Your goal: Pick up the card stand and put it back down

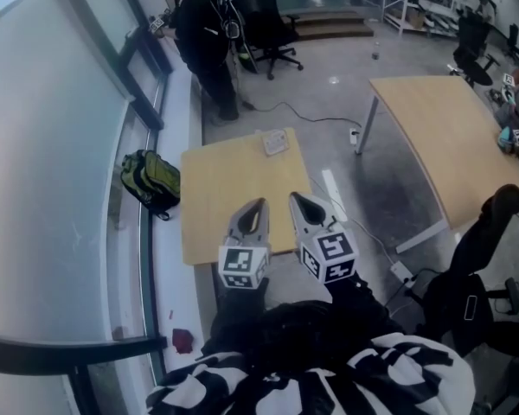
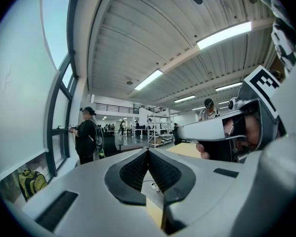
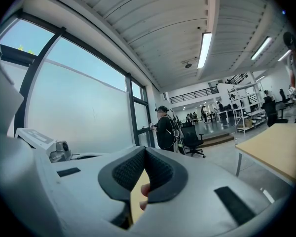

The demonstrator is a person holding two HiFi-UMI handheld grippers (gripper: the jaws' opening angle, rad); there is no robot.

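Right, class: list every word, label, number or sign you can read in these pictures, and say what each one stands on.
No text can be read in any view.
Card stand on the table: any print is too small to read.
Cubes on the left gripper and right gripper: black-and-white square patterns, not letters or numbers.

Pale grey left tool (image 1: 259,204) and right tool (image 1: 294,197) carry black-and-white marker cubes (image 1: 244,266); clothing (image 1: 329,379) seems black, white-blotched.
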